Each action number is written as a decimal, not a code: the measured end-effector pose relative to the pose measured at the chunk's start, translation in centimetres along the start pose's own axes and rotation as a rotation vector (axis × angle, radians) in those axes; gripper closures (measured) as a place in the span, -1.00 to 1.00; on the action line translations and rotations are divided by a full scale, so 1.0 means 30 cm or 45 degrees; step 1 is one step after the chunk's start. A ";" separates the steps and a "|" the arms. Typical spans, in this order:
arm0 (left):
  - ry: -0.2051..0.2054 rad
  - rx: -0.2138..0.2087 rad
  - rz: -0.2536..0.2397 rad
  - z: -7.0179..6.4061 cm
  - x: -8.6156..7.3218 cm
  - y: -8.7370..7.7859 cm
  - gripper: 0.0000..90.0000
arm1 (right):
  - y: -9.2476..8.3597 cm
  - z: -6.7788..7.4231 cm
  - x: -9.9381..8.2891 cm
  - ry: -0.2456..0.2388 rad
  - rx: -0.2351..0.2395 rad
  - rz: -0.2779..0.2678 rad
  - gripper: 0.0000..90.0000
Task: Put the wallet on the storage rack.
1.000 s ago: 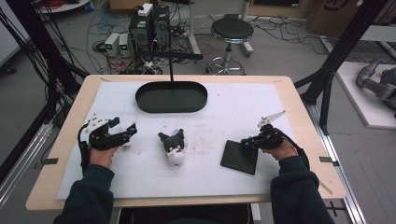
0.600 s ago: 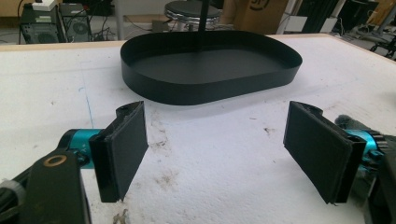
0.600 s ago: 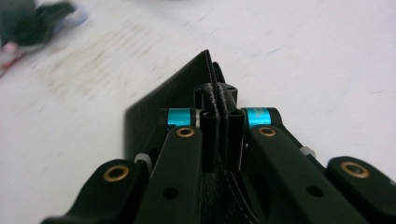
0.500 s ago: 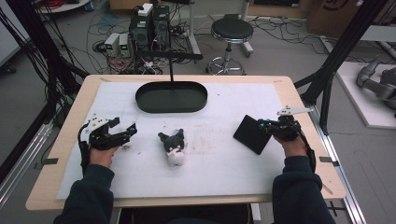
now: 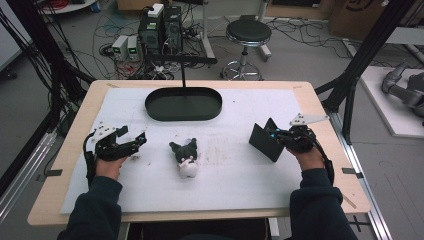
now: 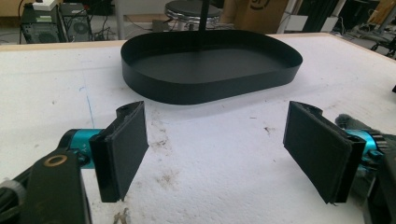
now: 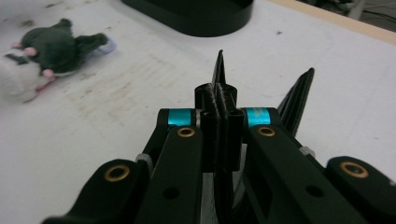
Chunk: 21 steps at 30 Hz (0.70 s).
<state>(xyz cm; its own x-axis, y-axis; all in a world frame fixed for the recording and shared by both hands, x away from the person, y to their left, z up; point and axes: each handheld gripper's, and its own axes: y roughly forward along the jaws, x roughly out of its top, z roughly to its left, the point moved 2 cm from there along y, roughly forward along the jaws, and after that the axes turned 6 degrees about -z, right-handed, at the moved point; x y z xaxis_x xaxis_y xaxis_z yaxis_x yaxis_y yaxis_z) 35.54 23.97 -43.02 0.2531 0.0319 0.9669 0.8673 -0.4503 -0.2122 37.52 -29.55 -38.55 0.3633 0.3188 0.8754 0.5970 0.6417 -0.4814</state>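
Observation:
My right gripper (image 5: 278, 136) (image 7: 219, 105) is shut on a flat black folded sheet (image 5: 264, 139) (image 7: 218, 70), lifted off the white mat and tilted on edge at the right. A second flap of that sheet (image 7: 295, 100) fans out to the right of the jaws. A small dark and white plush toy (image 5: 185, 157) (image 7: 39, 58) lies on the mat in the middle. My left gripper (image 5: 135, 143) (image 6: 224, 154) rests at the left, open, with nothing between its pads (image 6: 123, 142). A black oval tray (image 5: 183, 104) (image 6: 210, 65) sits at the back centre.
The white mat (image 5: 225, 165) covers a wooden table (image 5: 320, 115). A thin black post (image 5: 183, 75) rises behind the tray. Computers, cables and a stool (image 5: 247, 35) stand on the floor beyond the table.
My right gripper lifted the black sheet off the mat and carried it right and away; it now stands tilted on edge. The left gripper and the plush toy stayed put.

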 end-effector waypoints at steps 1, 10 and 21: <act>0.000 -0.001 0.001 0.000 0.000 0.000 -0.52 | 0.007 0.013 0.001 -0.003 0.060 0.001 0.99; 0.004 -0.002 0.002 0.000 0.000 0.000 -0.52 | 0.016 0.032 0.000 -0.033 0.122 0.018 0.98; 0.004 0.000 0.006 0.000 0.000 -0.001 -0.52 | 0.019 0.041 0.008 -0.088 0.028 -0.068 0.10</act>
<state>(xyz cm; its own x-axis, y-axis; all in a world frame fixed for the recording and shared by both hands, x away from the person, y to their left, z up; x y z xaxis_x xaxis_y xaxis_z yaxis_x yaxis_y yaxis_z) 35.50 23.98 -43.01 0.2557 0.0274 0.9664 0.8662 -0.4504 -0.2165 37.06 -28.24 -38.55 0.2805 0.3303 0.9012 0.5980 0.6742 -0.4333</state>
